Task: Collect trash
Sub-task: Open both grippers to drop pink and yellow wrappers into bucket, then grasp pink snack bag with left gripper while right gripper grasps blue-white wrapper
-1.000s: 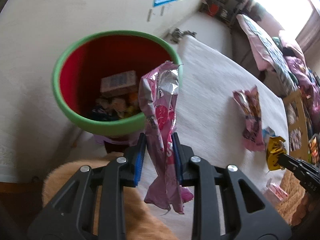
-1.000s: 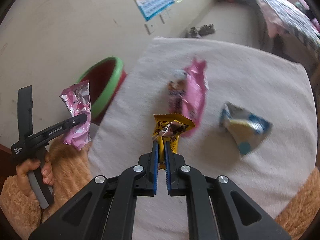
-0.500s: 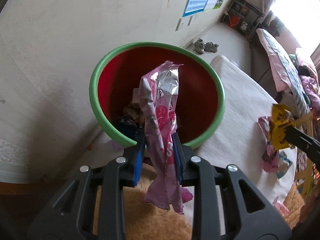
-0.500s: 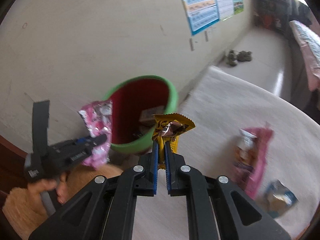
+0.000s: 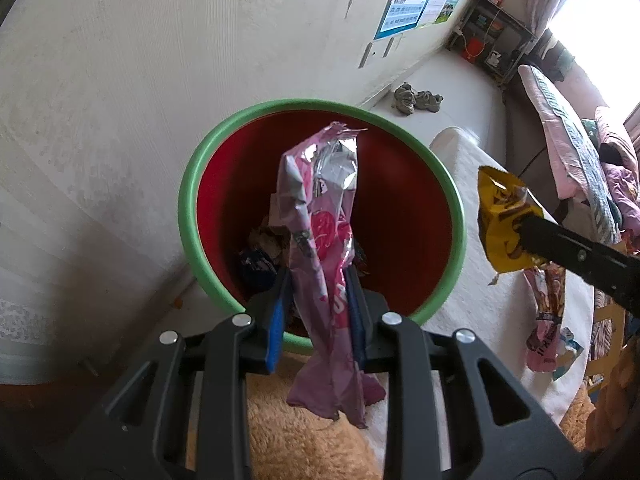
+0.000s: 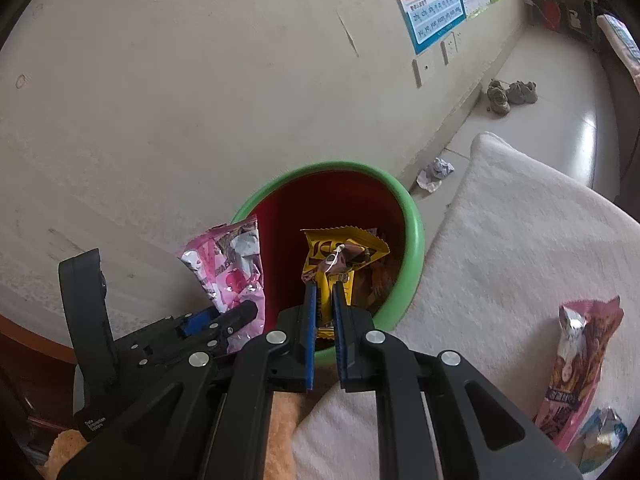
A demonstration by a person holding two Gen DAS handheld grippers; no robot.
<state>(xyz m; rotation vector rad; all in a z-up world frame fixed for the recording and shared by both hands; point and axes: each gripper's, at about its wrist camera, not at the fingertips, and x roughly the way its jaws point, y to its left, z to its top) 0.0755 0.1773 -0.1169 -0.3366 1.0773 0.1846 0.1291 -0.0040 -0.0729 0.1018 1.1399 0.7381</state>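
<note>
- left claw (image 5: 320, 304) grips a crumpled pink wrapper (image 5: 324, 240), held upright over the red bin (image 5: 404, 216) with its green rim.
- right claw (image 6: 323, 300) is opening, its pads barely apart, the yellow wrapper (image 6: 340, 256) between them above the bin's mouth.
- another pink wrapper (image 6: 576, 364) lies on the white-covered tabletop (image 6: 500, 248).

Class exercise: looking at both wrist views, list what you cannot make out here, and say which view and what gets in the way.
- Trash at the bottom of the bin: left wrist view, hidden by the pink wrapper; right wrist view, by the yellow wrapper.
- Wall poster text: too small, cut by the top edge.
- Blue packet: right wrist view, clipped by the fisheye rim.
- Shelf contents: left wrist view, too small.
</note>
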